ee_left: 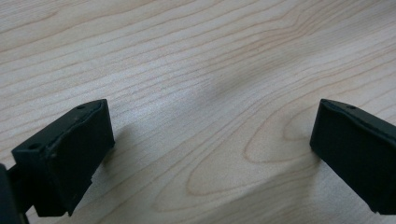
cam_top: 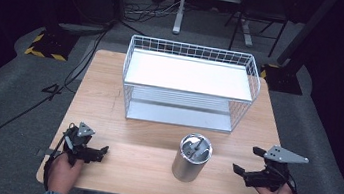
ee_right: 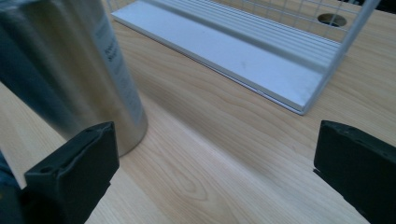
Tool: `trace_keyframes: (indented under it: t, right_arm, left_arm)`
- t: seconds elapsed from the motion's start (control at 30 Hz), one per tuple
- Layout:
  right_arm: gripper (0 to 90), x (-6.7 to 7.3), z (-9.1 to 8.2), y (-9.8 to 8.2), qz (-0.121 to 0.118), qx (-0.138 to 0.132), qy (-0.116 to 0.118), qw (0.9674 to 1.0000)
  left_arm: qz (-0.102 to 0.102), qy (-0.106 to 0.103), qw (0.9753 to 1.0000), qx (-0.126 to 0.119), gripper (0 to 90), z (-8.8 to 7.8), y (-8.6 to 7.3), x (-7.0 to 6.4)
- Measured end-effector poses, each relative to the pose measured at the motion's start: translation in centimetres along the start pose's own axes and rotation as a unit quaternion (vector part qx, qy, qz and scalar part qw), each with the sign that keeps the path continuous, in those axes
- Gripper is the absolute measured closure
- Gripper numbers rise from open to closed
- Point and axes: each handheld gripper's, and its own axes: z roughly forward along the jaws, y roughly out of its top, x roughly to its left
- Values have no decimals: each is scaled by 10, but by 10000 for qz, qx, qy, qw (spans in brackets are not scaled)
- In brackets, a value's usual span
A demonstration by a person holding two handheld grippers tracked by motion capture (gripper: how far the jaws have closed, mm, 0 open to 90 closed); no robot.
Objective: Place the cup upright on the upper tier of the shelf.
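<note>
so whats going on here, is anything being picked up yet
Not yet. A person sits at a wooden table holding a two-jaw gripper in each hand. The left gripper and the right gripper both rest low near the table's front edge, jaws apart and holding nothing. Between them stands a metal canister, upright and untouched; the right gripper view shows it close beside that gripper's jaws. Behind the canister sits a white wire shelf rack with nothing on its two levels.

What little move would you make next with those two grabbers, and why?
Probably ease the right gripper toward the can. Its fingers are spread wide, the can stands upright close beside them, untouched, and the left gripper is farther off, open over bare table.
</note>
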Motion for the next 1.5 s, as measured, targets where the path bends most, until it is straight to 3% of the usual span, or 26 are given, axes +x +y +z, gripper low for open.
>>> trace_keyframes:
  t: [0.3, 0.57, 1.07, 1.5]
  right_arm:
    - [2, 25, 9, 13, -90, 48, 251, 9996]
    - [0, 50, 20, 23, -317, 54, 527, 9981]
    - [0, 72, 38, 31, -535, 31, 932, 9942]
    - [0, 85, 61, 37, -688, -17, 1012, 9925]
  left_arm:
    - [5, -1, 10000, 1, 0, 0, 0, 0]
    - [3, -1, 10000, -1, 0, 0, 0, 0]
    - [10, -7, 10000, 0, 0, 0, 0, 0]
    - [11, -8, 10000, 3, 0, 0, 0, 0]
